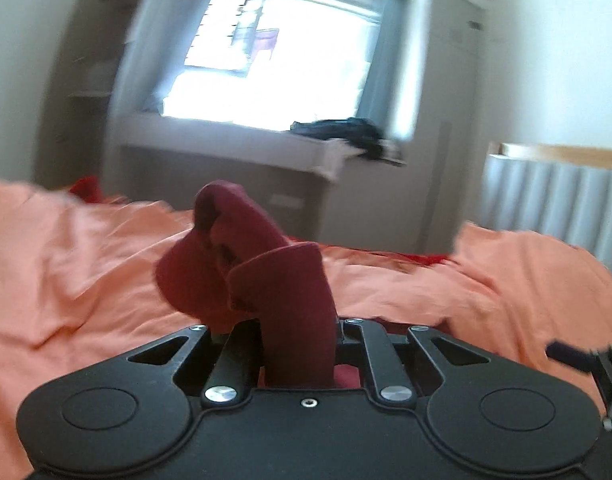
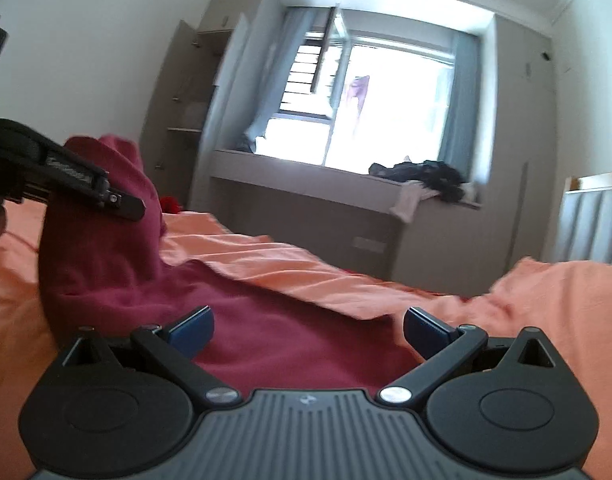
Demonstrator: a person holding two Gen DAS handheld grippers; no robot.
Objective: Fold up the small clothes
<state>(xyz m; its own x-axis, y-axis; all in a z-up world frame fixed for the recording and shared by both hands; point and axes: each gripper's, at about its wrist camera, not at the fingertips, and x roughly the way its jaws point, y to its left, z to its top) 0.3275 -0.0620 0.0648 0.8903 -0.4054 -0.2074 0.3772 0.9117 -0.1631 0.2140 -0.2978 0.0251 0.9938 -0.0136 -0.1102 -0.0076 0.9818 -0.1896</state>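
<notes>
Left fingers clamped on maroon garment, right fingers spread wide above it, orange bedsheet around.

From the left wrist, the dark red knitted garment bunches over the left gripper, so its fingertips are buried and cannot be made out. The whole room behind is smeared with motion blur, and the dark heap on the grey window ledge stays unreadable. From the right wrist, the garment's near part runs under the black gripper body, hidden.
</notes>
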